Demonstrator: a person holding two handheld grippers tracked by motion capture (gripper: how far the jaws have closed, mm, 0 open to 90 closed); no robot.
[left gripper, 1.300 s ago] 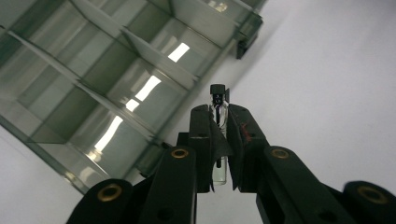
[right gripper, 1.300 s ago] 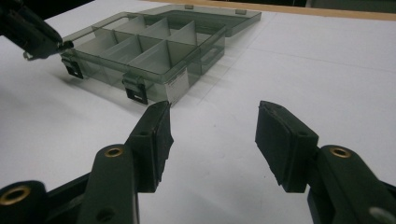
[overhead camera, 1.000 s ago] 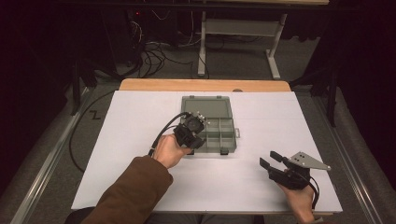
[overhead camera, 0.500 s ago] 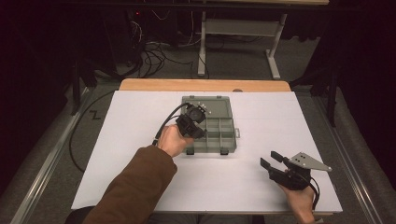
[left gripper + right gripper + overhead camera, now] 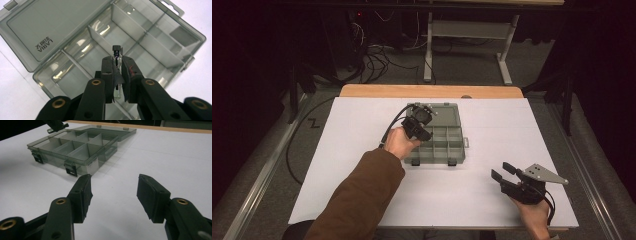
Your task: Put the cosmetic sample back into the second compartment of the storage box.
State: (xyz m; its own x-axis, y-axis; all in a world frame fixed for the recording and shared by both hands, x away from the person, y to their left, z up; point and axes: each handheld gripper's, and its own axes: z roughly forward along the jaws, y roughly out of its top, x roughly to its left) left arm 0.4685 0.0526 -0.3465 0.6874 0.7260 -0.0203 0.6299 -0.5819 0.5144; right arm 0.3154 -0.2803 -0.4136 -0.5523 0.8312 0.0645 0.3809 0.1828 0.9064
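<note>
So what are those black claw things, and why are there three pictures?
A person sits at a table covered with white paper and holds a squeezing tool, called a gripper, in each hand. One picture is taken from above. The other two come from small cameras riding on the grippers, looking along their black jaws. On the paper lies a clear grey plastic compartment box with its lid open. The left gripper is over the box, pinching a small glass vial with a black cap. The right gripper waits to the side, open and empty.
</note>
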